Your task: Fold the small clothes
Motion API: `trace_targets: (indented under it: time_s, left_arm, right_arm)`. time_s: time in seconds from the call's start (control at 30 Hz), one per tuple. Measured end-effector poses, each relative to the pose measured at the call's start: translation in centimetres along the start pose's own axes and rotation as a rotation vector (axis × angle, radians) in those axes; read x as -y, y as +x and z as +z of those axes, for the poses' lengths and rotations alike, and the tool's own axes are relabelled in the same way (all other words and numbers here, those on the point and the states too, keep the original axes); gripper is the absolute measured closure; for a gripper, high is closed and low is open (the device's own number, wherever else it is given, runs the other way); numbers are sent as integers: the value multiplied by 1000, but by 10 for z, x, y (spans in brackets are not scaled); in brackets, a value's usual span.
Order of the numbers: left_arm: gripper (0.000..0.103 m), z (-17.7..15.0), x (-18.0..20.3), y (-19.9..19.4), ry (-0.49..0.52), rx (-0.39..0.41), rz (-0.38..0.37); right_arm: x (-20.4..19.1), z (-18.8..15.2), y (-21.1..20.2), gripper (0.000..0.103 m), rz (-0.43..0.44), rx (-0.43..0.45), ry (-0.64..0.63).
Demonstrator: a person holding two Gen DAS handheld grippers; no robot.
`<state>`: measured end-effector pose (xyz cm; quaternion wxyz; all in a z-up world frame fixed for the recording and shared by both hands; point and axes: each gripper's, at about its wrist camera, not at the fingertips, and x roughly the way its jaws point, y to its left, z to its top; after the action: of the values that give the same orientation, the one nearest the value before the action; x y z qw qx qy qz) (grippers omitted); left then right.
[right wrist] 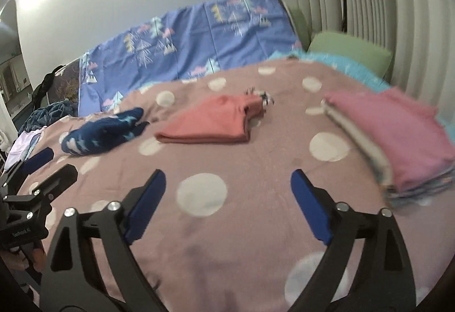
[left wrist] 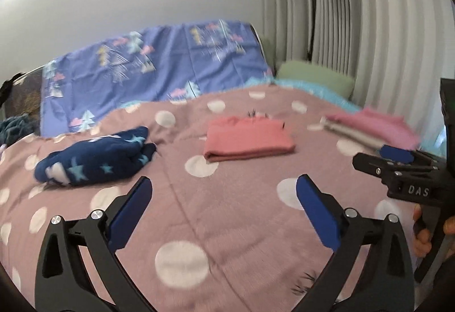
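On the dotted mauve blanket [left wrist: 227,226], left to right: a crumpled navy star garment [left wrist: 96,158], a folded coral garment [left wrist: 247,138] and a pink-topped stack of folded clothes [right wrist: 398,138]. Left gripper [left wrist: 224,212] and right gripper [right wrist: 227,207] gape wide, holding nothing; the coral garment lies ahead, well apart from both.

1. The left gripper [left wrist: 223,184] has two black plastic arms with triangular cut-outs and flat blue pads [left wrist: 130,215] on its fingers.
2. Silver screws [left wrist: 96,214] sit at the arm joints, just behind the pads.
3. The right gripper [right wrist: 227,178] has the same build: black arms, blue pads [right wrist: 311,207], silver screws [right wrist: 114,205].
4. Seen from the left gripper, the right one's black body bears pale letters "DAS" [left wrist: 418,191].
5. A hand [left wrist: 423,235] grips its black handle below the letters.
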<state>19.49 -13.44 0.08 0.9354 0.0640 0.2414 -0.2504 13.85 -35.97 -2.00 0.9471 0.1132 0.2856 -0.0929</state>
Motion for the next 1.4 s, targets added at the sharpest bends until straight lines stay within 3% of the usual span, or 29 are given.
trace_targets:
  time_s: [0.13, 0.3, 0.43, 0.53, 0.73, 0.93, 1.1, 1.4]
  left_arm:
    - [1, 0, -1, -48, -22, 64, 10]
    - [1, -5, -1, -101, -38, 130, 29]
    - [1, -14, -4, -129, -52, 117, 149]
    - [1, -25, -3, -136, -63, 78, 200]
    - [1, -44, -5, -144, -108, 34, 165]
    - [1, -52, 1, -157, -127, 25, 180]
    - [1, -53, 13, -168, -73, 47, 192]
    - [1, -56, 17, -171, -69, 43, 166]
  right_arm:
    - [-27, 2, -59, 2, -37, 84, -74]
    - [-45, -5, -95, 2, -59, 115, -105]
    - [-53, -15, -116, 2, -46, 117, -95]
    - [-62, -22, -127, 2, -63, 132, -123]
    - [-75, -34, -137, 2, -74, 122, -155]
    - [-83, -41, -149, 2, -103, 138, -182]
    - [-84, -43, -152, 2, -117, 130, -179]
    - [-83, -48, -149, 2, -140, 112, -172]
